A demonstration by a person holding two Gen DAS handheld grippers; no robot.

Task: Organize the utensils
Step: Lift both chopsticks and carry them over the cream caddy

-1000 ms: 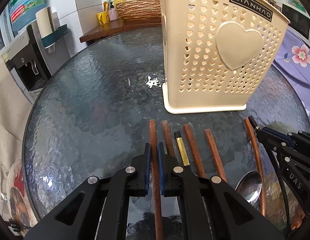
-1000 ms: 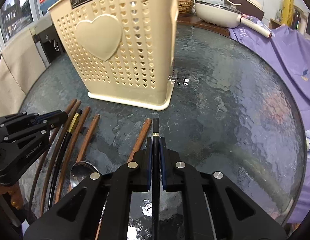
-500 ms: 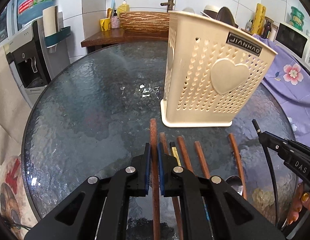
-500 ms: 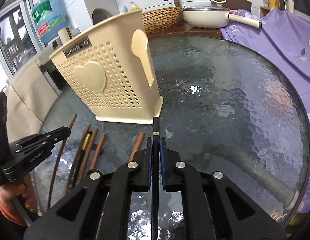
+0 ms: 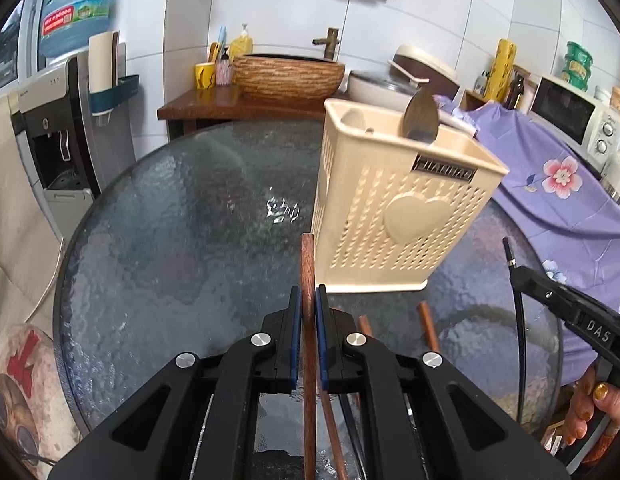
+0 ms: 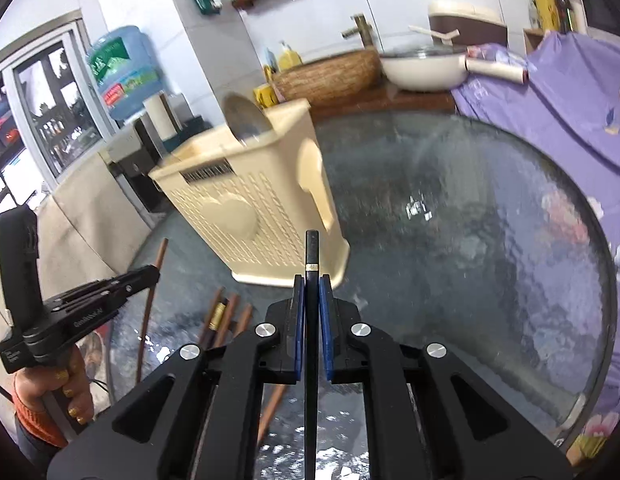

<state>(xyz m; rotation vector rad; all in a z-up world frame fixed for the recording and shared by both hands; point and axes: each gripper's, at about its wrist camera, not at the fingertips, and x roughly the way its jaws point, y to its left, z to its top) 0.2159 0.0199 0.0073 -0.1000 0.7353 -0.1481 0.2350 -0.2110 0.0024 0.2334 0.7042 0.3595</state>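
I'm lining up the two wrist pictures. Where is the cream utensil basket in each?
Left wrist: the cream utensil basket stands right of centre, beyond the left gripper.
Right wrist: it stands left of centre, beyond the right gripper.
Shared landmark: the spoon bowl above its rim.

Two wrist cameras, both angled down over one table

Each looked forward along its gripper, from close above the round glass table (image 5: pixel 158 248); both shared the cream utensil basket (image 5: pixel 394 216), seen from opposite sides, and each caught the other gripper.
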